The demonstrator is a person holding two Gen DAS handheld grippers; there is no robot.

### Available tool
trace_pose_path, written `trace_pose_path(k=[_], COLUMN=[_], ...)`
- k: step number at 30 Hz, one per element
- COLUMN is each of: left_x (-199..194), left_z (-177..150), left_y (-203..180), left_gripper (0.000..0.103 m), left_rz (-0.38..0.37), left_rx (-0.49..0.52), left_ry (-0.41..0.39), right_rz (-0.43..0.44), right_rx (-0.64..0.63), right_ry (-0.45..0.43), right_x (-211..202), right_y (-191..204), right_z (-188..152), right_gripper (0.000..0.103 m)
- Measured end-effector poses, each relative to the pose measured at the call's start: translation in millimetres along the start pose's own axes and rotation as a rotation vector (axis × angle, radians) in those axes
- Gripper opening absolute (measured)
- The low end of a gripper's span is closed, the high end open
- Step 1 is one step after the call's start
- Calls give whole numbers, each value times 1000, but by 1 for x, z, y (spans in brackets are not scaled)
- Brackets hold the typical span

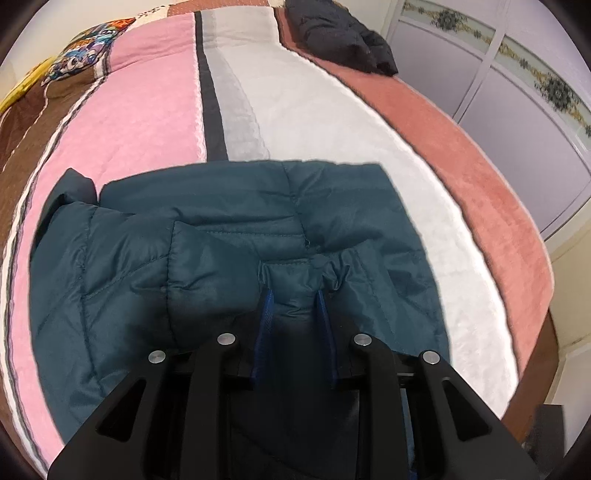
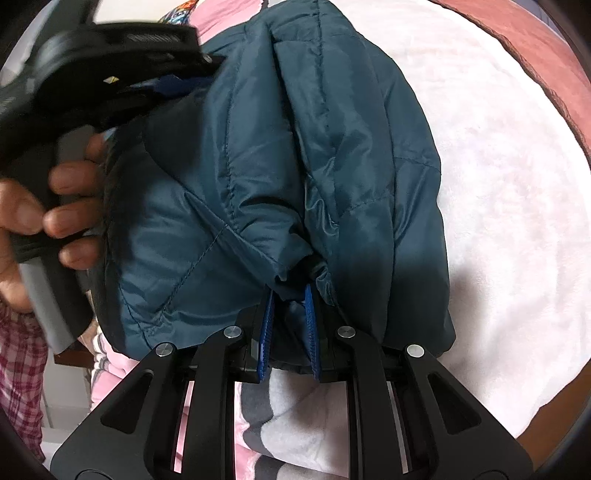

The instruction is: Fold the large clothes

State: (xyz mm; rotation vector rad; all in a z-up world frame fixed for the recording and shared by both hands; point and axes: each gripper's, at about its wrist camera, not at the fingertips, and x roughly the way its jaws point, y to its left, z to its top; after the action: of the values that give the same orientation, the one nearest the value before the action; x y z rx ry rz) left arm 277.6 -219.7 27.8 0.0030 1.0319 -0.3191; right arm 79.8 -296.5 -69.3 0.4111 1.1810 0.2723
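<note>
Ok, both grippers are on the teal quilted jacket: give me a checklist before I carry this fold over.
1. Left gripper pinching a bunch of the teal quilted jacket: ok.
2. Right gripper clamped on the jacket's gathered edge: ok.
3. Jacket lying on the striped plush bedspread: ok.
4. Bedspread beyond the jacket free for the fold: ok; the black folded garment lies far off.
5. Sleeves tucked in: cannot tell.
6. Hand on the left gripper's handle clear of the fabric: cannot tell.
</note>
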Motion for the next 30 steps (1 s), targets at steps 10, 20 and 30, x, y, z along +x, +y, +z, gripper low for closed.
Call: trace_pose_path(k=[10,20,30], left_x=[-113,-157,-146], left_z=[-34,-127,-177], left_y=[25,74,106], left_gripper=[53,59,69], left_rz=[13,28,-48], left_rx=[9,-96,-219], left_ry=[-136,-94,-68], right_rz=[-34,-74,-88], right_rx=[11,15,39], right_ry=[-6,-88,-154], right_x=[-6,-31,-50], right_y=[18,47,46], right_z=[2,-15,-47], right_gripper=[18,33,49])
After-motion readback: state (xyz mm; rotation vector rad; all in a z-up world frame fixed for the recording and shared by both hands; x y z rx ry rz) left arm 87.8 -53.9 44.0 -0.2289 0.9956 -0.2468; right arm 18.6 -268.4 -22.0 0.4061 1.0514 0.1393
